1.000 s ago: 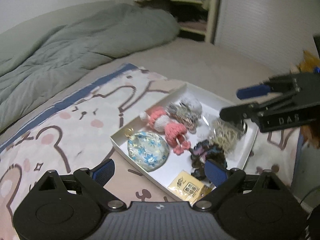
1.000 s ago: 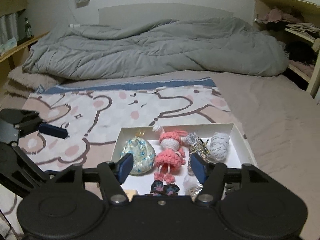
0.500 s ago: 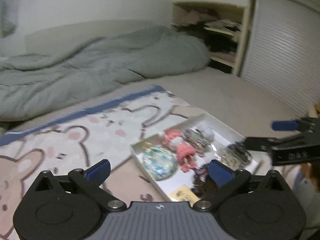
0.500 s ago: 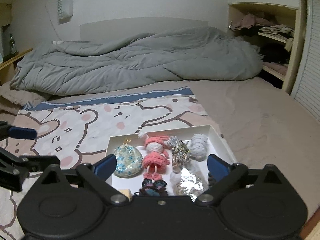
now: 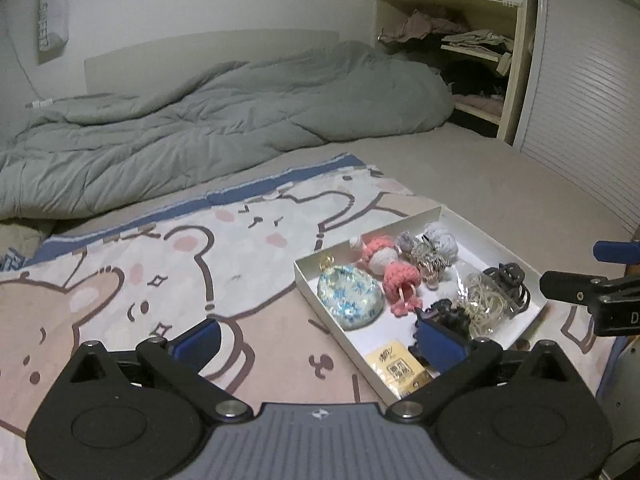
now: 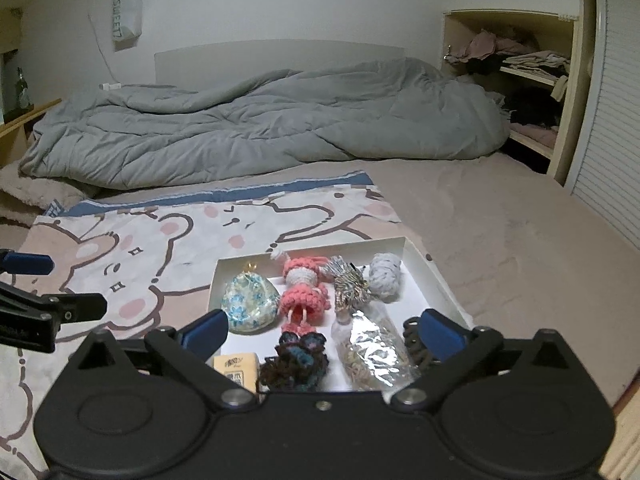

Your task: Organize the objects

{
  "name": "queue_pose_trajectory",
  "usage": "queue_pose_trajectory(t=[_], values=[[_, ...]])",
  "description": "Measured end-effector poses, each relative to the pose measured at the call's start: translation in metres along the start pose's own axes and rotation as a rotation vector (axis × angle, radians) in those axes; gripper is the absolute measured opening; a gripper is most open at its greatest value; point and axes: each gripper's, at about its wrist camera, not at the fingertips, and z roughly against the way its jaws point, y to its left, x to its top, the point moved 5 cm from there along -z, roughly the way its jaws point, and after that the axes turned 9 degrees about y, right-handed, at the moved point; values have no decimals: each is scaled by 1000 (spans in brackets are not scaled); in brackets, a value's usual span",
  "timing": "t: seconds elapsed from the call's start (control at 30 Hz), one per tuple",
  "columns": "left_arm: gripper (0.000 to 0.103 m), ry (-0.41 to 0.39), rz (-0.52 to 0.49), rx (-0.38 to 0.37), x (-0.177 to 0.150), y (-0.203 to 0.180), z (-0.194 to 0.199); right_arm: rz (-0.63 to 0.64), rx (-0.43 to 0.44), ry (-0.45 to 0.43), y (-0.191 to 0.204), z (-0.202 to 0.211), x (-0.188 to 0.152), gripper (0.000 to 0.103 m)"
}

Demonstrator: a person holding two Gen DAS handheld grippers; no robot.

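Your left gripper [image 5: 318, 336] and right gripper [image 6: 324, 326] both hover with fingers spread wide, holding nothing. The white box [image 6: 434, 276] sits on the bear blanket [image 5: 160, 256] on the bed, holding a pink doll [image 6: 302, 290], floral pouch [image 6: 250, 302] and other trinkets.

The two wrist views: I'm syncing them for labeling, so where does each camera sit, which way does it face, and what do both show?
Left wrist: rides the left gripper, looking across the bear blanket toward the white box at right; the right gripper enters at the right edge.
Right wrist: rides the right gripper, directly behind the white box; the left gripper shows at left.
Shared: the box, pink crochet doll, grey duvet.
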Motion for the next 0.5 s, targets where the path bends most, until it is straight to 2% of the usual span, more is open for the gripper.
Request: queue_pose_trajectory(t=[0.5], values=[[103, 55, 3, 30, -9, -7, -1, -30, -29, 37, 4, 2, -18, 103]])
